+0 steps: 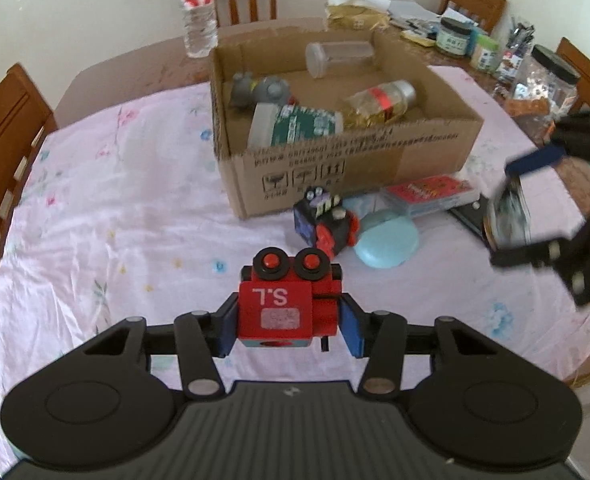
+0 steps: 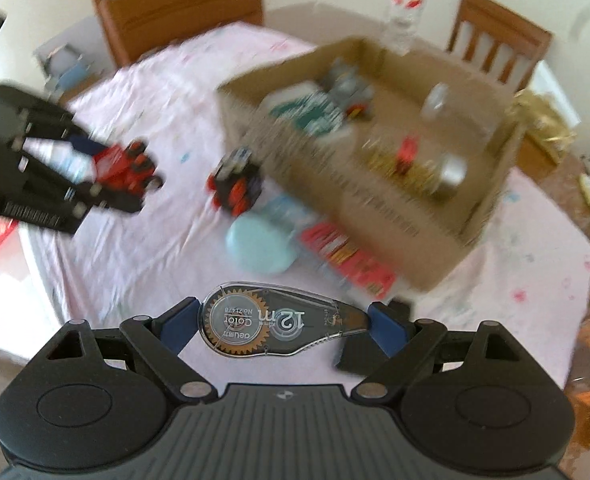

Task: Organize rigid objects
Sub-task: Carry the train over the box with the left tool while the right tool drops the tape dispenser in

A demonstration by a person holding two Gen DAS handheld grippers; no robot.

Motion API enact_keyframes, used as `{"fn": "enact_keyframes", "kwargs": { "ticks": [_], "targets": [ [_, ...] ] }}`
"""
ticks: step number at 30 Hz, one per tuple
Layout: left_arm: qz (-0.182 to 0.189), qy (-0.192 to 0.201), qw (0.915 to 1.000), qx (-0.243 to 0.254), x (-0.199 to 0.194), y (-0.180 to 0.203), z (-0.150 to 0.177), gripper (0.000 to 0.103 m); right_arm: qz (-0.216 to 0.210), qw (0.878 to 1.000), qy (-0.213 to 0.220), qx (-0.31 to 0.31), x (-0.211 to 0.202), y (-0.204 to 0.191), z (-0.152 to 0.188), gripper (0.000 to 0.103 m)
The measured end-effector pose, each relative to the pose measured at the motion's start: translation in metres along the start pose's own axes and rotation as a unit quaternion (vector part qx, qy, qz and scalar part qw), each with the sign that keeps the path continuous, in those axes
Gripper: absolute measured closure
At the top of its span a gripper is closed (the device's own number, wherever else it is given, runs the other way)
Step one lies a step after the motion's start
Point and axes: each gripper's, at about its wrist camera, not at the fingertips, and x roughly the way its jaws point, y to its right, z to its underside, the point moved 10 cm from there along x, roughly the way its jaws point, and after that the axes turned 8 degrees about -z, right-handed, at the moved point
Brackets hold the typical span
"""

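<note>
My left gripper (image 1: 289,322) is shut on a red toy train engine (image 1: 283,304) marked "S.L", held above the pink cloth. My right gripper (image 2: 283,322) is shut on a clear correction tape dispenser (image 2: 279,324), held above the table; it also shows in the left wrist view (image 1: 509,216). An open cardboard box (image 1: 375,152) holds a green-labelled tub (image 1: 295,126), a gold jar (image 1: 383,100), a clear jar (image 1: 339,58) and a grey toy (image 1: 257,90). In front of the box lie a black-and-red toy train (image 1: 327,218), a light blue oval case (image 1: 389,240) and a red card box (image 1: 429,192).
A water bottle (image 1: 197,8) stands behind the box. Jars and clutter (image 1: 495,52) crowd the far right of the table. Wooden chairs (image 1: 3,140) stand around it. The pink floral cloth (image 1: 115,208) covers the table.
</note>
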Motion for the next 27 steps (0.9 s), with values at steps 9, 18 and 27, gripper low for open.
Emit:
{"fn": "enact_keyframes", "kwargs": {
  "ticks": [9, 18, 27],
  "targets": [
    [0.011, 0.039, 0.9989, 0.025, -0.008, -0.004, -0.045, 0.053, 0.060, 0.995, 0.064, 0.041, -0.016, 0.056, -0.064, 0.010],
    [0.009, 0.059, 0.9978, 0.029, 0.000, -0.015, -0.086, 0.053, 0.093, 0.989, 0.054, 0.099, 0.019, 0.089, -0.069, 0.008],
    [0.015, 0.064, 0.9972, 0.036, 0.016, -0.015, -0.119, 0.053, 0.090, 0.983, 0.078, 0.137, 0.004, 0.084, -0.063, 0.000]
  ]
}}
